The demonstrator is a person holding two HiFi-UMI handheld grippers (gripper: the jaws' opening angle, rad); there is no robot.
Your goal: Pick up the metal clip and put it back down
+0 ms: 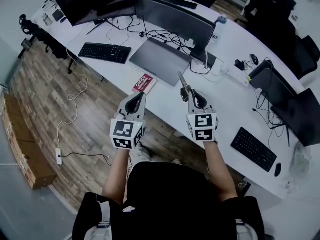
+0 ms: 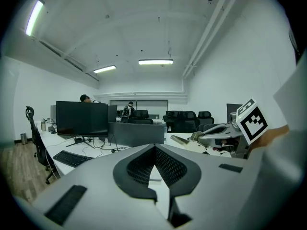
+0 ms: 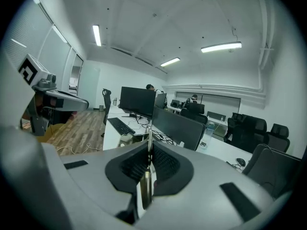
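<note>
My right gripper (image 1: 190, 92) is shut on the metal clip (image 1: 183, 81), a thin silvery strip that sticks out past the jaw tips over the white desk (image 1: 165, 101). In the right gripper view the clip (image 3: 148, 169) shows edge-on, pinched between the dark pads (image 3: 165, 164). My left gripper (image 1: 136, 97) hangs beside it at the desk's near edge, shut, with nothing between its jaws (image 2: 154, 148). In the left gripper view the right gripper (image 2: 225, 134) appears at the right with the clip (image 2: 179, 139) poking out of it.
On the desk lie a closed grey laptop (image 1: 160, 59), a black keyboard (image 1: 105, 52), a red booklet (image 1: 143, 83), monitors (image 1: 172, 16) with tangled cables and a water bottle (image 1: 220, 24). Another keyboard (image 1: 253, 148) lies at the right. Wood floor and a cardboard box (image 1: 22, 144) are at the left.
</note>
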